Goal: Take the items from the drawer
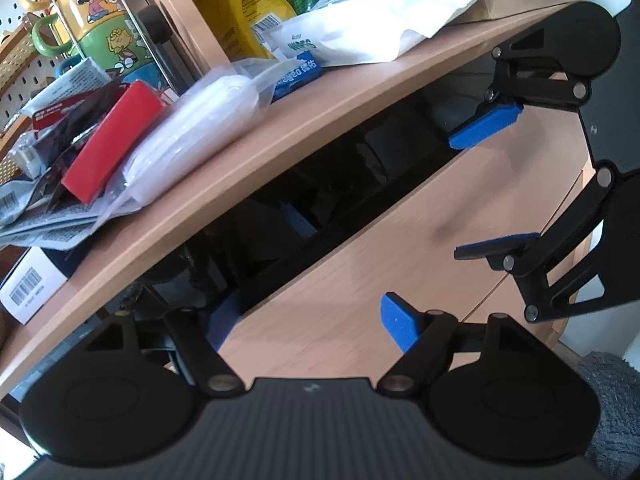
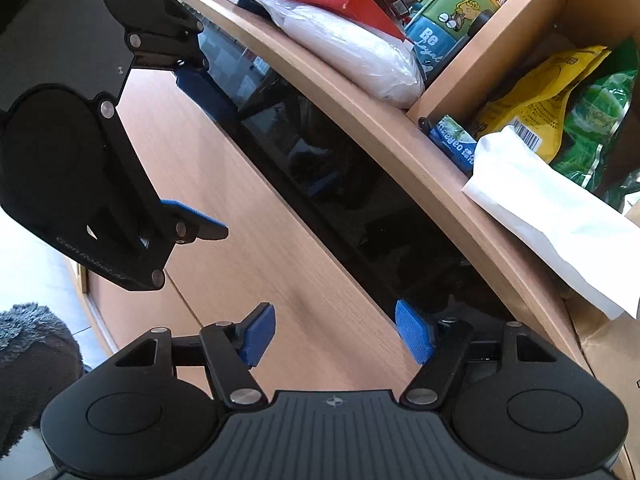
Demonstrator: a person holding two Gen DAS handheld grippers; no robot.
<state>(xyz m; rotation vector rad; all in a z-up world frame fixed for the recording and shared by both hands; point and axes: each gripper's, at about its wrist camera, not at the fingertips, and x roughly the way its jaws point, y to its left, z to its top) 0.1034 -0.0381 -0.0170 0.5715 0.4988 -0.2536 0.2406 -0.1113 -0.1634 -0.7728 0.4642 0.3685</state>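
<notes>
A wooden drawer front (image 1: 360, 264) sits under the desk top, slightly open, with a dark gap (image 1: 320, 184) above it. The contents are too dark to make out. My left gripper (image 1: 308, 324) is open, one pad in the gap, the other in front of the drawer face. My right gripper (image 2: 336, 332) is open too, straddling the drawer's top edge (image 2: 320, 216), with one pad (image 2: 412, 336) at the gap. Each gripper shows in the other's view: the right in the left wrist view (image 1: 492, 184), the left in the right wrist view (image 2: 200, 152), both open on the same edge.
The desk top (image 1: 248, 148) carries a red box (image 1: 112, 140), plastic bags (image 1: 192, 120), a white cloth (image 1: 400, 12) and a blue packet (image 1: 298, 74). Cartoon mugs (image 1: 100, 12) stand behind. A wooden cubby (image 2: 560, 40) holds yellow and green bags. A grey rug (image 2: 32, 352) lies below.
</notes>
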